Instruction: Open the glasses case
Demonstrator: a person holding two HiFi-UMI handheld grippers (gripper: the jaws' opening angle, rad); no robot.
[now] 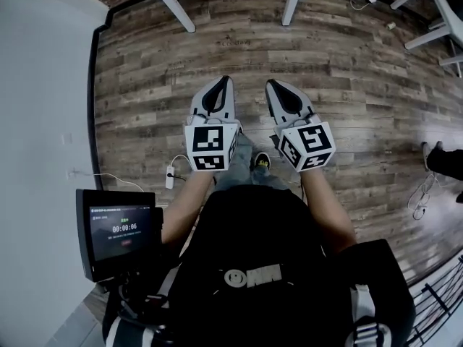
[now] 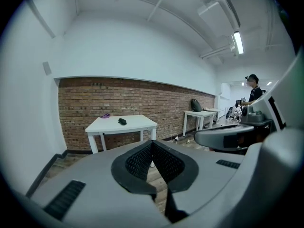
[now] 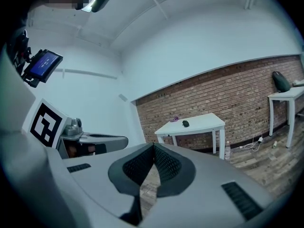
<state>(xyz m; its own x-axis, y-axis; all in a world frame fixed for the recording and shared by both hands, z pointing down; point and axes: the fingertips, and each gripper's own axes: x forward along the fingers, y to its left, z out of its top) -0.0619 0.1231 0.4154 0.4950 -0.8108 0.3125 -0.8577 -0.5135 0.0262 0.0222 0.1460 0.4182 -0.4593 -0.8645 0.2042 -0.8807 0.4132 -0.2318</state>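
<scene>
A small dark glasses case [image 2: 122, 121] lies on a white table [image 2: 137, 125] against the brick wall, far ahead of both grippers; the right gripper view shows the same glasses case [image 3: 185, 123] on the table [image 3: 204, 123]. A purple item [image 2: 105, 115] lies beside it. In the head view my left gripper [image 1: 226, 80] and right gripper [image 1: 269, 83] are held side by side over the wood floor, both shut and empty. The jaws of the left gripper [image 2: 152, 142] and of the right gripper [image 3: 153, 146] meet at their tips with nothing between them.
The table's white legs [image 1: 172, 4] stand at the top of the head view. A second white table [image 2: 202, 114] with a dark bag [image 2: 196, 105] is to the right, and a person [image 2: 253, 91] stands beyond it. A power strip [image 1: 170, 176] and cables lie on the floor.
</scene>
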